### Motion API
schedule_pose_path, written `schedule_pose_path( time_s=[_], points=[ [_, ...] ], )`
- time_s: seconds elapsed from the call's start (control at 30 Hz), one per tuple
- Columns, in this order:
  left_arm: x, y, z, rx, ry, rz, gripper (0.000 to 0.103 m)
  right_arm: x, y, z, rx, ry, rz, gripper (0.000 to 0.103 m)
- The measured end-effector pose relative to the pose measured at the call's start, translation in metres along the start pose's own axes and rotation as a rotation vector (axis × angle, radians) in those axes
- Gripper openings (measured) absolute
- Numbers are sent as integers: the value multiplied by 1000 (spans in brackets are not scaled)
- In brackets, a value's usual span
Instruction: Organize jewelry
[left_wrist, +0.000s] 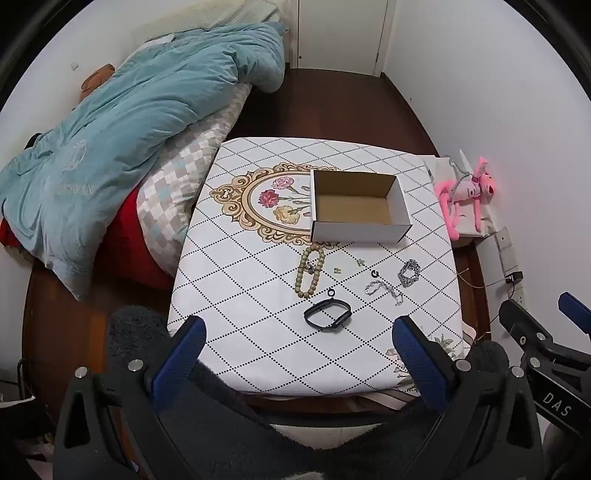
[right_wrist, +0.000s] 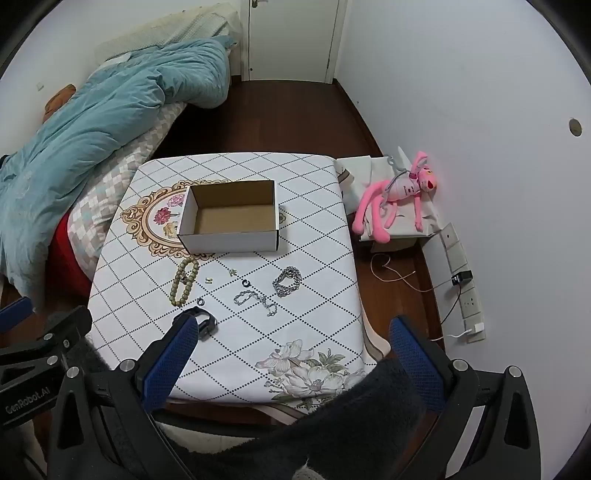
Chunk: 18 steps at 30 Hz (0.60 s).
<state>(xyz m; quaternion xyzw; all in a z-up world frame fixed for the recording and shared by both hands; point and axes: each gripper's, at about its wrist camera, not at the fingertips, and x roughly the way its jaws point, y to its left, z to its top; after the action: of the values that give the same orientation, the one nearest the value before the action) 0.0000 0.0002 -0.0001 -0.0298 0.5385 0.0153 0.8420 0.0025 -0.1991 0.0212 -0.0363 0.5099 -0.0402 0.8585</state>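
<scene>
An open, empty cardboard box (left_wrist: 356, 206) (right_wrist: 231, 219) stands on the patterned table (left_wrist: 240, 314) (right_wrist: 314, 295). In front of it lie a beaded bracelet (left_wrist: 309, 271) (right_wrist: 183, 282), a black wristband (left_wrist: 328, 314) (right_wrist: 205, 322), two small black rings (left_wrist: 331, 292) (left_wrist: 375, 273), small earrings (left_wrist: 337, 270) (right_wrist: 209, 279), a thin silver chain (left_wrist: 384, 290) (right_wrist: 255, 300) and a thick silver chain bracelet (left_wrist: 409, 273) (right_wrist: 287, 281). My left gripper (left_wrist: 299, 332) and right gripper (right_wrist: 291, 334) are both open and empty, held above the table's near edge.
A bed with a blue quilt (left_wrist: 122, 140) (right_wrist: 92, 122) lies to the left. A pink plush toy (left_wrist: 467, 192) (right_wrist: 399, 194) sits on a box to the right, by wall sockets and cables (right_wrist: 461, 288). A door (right_wrist: 291, 37) is at the back.
</scene>
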Motion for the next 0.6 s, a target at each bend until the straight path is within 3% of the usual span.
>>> schedule_pose_path(
  time_s=[0.6],
  points=[
    [10,3,-4,7,31,15,103,12,1,0,4,37,5,103]
  ],
)
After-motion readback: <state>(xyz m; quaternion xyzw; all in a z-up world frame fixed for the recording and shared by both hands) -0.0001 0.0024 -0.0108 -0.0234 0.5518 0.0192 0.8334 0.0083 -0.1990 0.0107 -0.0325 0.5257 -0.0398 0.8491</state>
